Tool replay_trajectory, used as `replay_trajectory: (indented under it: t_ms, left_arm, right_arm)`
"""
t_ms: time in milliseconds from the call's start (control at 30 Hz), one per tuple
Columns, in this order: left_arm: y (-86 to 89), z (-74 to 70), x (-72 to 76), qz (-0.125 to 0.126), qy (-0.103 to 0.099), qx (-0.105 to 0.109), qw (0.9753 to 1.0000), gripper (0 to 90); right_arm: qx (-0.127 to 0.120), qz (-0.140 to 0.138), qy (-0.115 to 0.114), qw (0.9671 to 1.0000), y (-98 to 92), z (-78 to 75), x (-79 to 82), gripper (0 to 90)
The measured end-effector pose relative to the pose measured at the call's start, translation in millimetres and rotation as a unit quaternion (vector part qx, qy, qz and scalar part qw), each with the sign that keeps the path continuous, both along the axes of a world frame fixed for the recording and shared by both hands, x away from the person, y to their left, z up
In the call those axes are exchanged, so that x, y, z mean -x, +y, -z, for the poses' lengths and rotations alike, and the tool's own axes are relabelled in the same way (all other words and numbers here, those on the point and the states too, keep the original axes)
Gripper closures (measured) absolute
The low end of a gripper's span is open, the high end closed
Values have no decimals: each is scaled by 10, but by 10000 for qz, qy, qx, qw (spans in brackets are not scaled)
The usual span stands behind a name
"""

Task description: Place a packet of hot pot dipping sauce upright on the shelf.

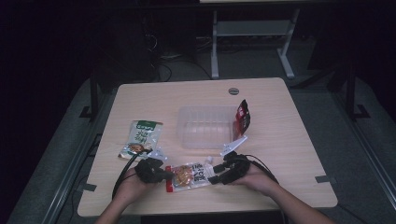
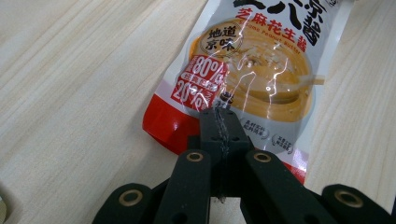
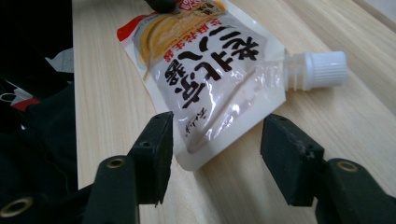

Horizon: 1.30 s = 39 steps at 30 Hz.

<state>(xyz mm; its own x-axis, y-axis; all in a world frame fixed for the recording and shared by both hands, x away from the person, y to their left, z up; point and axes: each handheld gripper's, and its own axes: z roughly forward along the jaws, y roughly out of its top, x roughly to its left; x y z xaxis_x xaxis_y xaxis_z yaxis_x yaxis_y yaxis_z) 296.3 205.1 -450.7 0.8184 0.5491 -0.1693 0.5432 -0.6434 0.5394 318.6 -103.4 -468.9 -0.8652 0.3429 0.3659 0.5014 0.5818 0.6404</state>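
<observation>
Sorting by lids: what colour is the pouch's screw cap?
White, clearest in the right gripper view: the pouch has a ribbed screw cap.

The spouted pouch (image 1: 190, 174) is laid at the table's (image 1: 289, 140) near edge. The container (image 1: 204, 127) is set behind it, with the snack packet (image 1: 139, 139) placed to the container's left.

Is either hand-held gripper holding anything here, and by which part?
The left hand-held gripper pinches the spouted sauce pouch at its red bottom edge. The right hand-held gripper is open, straddling its top corner.
</observation>
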Motion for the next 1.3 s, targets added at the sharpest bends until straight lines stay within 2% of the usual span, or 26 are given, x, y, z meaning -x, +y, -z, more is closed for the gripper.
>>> replay_trajectory:
  t_ms: [300, 667, 867, 1000, 1133, 1167, 1300]
  left_arm:
    - [5, 5, 1, -18, 9, 42, 10000, 898]
    - [5, 7, 4, -41, 13, 49, 10000, 898]
    - [11, 8, 0, -35, 34, 68, 10000, 898]
    - [9, 7, 2, -30, 21, 51, 10000, 898]
    - [7, 7, 2, -13, 8, 49, 10000, 898]
    - [7, 7, 2, -8, 10, 50, 10000, 898]
    - [5, 6, -3, 26, 4, 36, 10000, 898]
  right_arm:
    - [39, -25, 0, 10000, 101, 6, -50, 570]
    - [-109, -136, 281, 9995, 243, 42, -158, 659]
    - [-111, -193, 347, 9991, 274, 52, -167, 771]
    - [-130, -273, 253, 9992, 281, 50, -168, 813]
    - [-262, -336, 221, 9988, 276, 28, -156, 868]
    - [-262, -373, 153, 9988, 275, 21, -153, 876]
    - [-316, -454, 117, 9984, 273, 3, -138, 889]
